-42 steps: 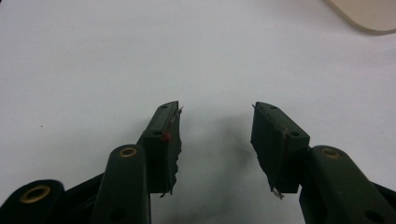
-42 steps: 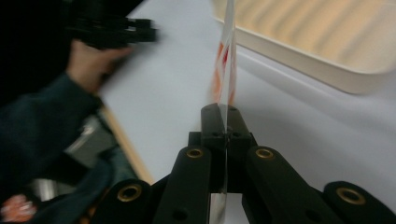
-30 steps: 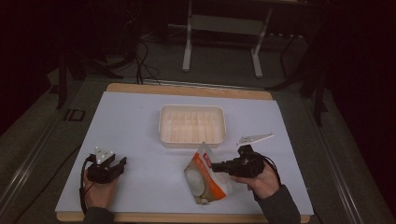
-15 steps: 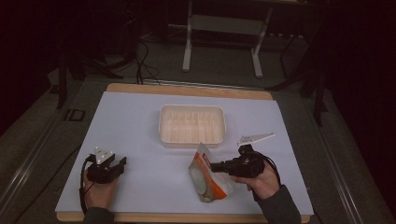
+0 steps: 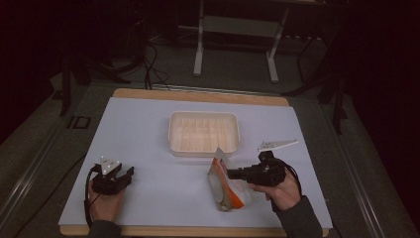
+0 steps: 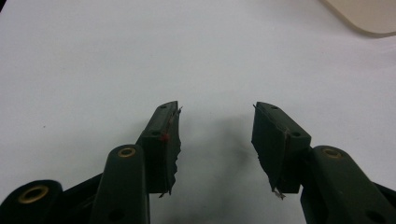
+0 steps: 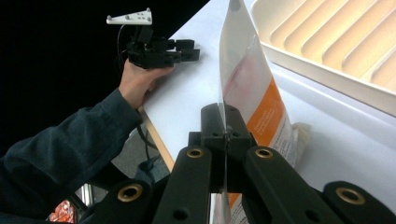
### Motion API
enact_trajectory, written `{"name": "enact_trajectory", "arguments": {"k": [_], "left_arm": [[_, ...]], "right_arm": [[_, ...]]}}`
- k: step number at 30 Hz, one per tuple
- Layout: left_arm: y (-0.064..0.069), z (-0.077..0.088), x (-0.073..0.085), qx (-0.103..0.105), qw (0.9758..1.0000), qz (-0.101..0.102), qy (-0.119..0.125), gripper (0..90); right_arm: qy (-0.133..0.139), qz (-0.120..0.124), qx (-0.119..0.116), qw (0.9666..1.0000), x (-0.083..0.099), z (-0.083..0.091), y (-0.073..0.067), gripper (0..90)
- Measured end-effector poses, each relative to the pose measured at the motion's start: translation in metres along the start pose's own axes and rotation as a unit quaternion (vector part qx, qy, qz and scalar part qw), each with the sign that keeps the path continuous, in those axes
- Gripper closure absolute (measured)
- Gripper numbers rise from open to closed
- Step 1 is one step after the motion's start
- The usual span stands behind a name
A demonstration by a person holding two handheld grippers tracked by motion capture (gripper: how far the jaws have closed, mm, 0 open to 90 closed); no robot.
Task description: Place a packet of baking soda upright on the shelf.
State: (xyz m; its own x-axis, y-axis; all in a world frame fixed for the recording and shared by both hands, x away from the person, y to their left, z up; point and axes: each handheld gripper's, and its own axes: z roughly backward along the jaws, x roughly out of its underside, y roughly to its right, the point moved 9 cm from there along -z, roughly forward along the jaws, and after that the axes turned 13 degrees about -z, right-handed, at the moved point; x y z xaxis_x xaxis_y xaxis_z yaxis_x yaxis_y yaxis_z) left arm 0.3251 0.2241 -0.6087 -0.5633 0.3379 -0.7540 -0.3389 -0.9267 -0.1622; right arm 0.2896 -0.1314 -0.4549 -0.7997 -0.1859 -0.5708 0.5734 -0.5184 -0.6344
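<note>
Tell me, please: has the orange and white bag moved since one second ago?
Yes. The bag, gripped by the right tool, has tipped from lying flat to standing on edge, its top now nearer the tray.

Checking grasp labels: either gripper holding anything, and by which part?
Right gripper is shut on the orange-and-white packet, pinching its thin edge. Left gripper is open, holding nothing.
</note>
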Motion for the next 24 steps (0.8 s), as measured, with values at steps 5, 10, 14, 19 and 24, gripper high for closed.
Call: {"name": "enact_trajectory", "arguments": {"k": [5, 10, 14, 19, 24], "left_arm": [[0.0, 0.0, 0.0, -0.001, 1.0, 0.002, 0.002, 50.9], [-0.001, 0.001, 0.0, -0.001, 1.0, 0.003, 0.002, 50.5], [-0.001, 0.001, 0.0, -0.001, 1.0, 0.003, 0.001, 50.4], [0.0, 0.0, 0.0, -0.002, 1.0, 0.004, 0.002, 50.3], [-0.001, 0.0, 0.0, -0.002, 1.0, 0.003, 0.002, 50.2]], "right_arm": [[0.011, -0.003, 0.0, 0.9999, -0.004, 0.006, 0.001, 90.0], [0.021, -0.004, 0.0, 0.9998, -0.009, 0.01, 0.001, 90.0], [0.032, -0.009, 0.001, 0.9995, -0.013, 0.015, 0.001, 90.0], [0.045, -0.013, 0.003, 0.9989, -0.018, 0.022, 0.002, 90.0], [0.055, -0.016, 0.004, 0.9983, -0.024, 0.028, 0.002, 90.0]]}}
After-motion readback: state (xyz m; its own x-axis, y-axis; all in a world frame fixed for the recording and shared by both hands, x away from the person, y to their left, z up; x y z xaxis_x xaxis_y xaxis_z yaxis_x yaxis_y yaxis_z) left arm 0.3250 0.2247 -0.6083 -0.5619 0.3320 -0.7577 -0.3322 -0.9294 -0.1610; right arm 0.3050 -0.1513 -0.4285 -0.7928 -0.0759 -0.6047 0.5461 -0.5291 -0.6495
